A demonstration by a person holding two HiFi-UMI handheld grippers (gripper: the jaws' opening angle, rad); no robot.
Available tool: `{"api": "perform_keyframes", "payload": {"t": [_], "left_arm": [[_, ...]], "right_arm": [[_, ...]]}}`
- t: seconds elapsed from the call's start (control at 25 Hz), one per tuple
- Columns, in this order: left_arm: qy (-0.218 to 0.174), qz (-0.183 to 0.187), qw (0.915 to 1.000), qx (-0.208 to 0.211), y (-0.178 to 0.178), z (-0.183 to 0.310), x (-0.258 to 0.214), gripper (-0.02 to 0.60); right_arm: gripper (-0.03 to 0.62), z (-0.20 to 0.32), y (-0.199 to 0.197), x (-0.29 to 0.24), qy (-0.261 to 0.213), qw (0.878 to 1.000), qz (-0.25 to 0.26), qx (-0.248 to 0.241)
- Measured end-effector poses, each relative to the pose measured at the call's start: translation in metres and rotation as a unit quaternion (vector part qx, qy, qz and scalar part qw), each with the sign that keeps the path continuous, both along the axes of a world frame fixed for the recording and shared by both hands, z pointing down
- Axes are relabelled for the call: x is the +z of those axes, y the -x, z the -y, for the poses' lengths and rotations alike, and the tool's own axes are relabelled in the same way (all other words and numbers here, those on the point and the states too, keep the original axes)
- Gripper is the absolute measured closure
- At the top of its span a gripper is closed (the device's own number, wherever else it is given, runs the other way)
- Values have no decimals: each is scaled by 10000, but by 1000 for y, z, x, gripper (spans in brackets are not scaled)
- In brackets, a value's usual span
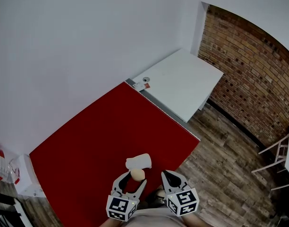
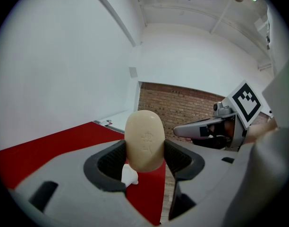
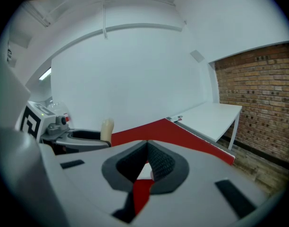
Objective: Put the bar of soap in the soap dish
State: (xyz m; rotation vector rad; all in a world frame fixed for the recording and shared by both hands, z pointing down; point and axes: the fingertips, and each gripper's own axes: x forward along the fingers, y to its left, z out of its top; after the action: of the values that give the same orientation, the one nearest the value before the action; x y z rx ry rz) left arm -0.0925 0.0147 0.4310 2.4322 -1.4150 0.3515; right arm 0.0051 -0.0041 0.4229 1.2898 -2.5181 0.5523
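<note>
A cream oval bar of soap (image 2: 144,140) stands upright between the pads of my left gripper (image 2: 145,156), which is shut on it. In the head view the soap (image 1: 137,174) hangs just on the near side of the white soap dish (image 1: 139,161), which rests on the red table (image 1: 97,141). The dish (image 2: 129,175) shows as a white patch below the soap in the left gripper view. My right gripper (image 1: 171,179) is beside the left one, to its right, jaws shut with nothing between them (image 3: 145,164). From there the soap (image 3: 106,129) shows at the left.
A white table (image 1: 187,82) adjoins the red one at the far right, with a small object (image 1: 143,82) near the joint. A brick wall (image 1: 250,74) and wooden floor (image 1: 220,174) lie to the right. White chairs (image 1: 281,157) stand at the right edge.
</note>
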Motion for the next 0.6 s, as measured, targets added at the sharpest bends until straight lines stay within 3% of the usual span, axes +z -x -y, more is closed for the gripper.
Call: {"api": "perform_keyframes", "payload": {"t": [0.16, 0.44, 0.6], "left_arm": [[22, 205, 9997, 114, 4, 5, 7, 321], [-128, 1045, 9925, 629, 9, 26, 24, 321], [97, 1327, 9873, 873, 18, 34, 50, 322]], "right_arm": [[589, 3, 0, 4, 36, 10000, -26, 19], [588, 8, -1, 18, 185, 9998, -91, -51], [588, 4, 4, 35, 355, 9992, -121, -160]]}}
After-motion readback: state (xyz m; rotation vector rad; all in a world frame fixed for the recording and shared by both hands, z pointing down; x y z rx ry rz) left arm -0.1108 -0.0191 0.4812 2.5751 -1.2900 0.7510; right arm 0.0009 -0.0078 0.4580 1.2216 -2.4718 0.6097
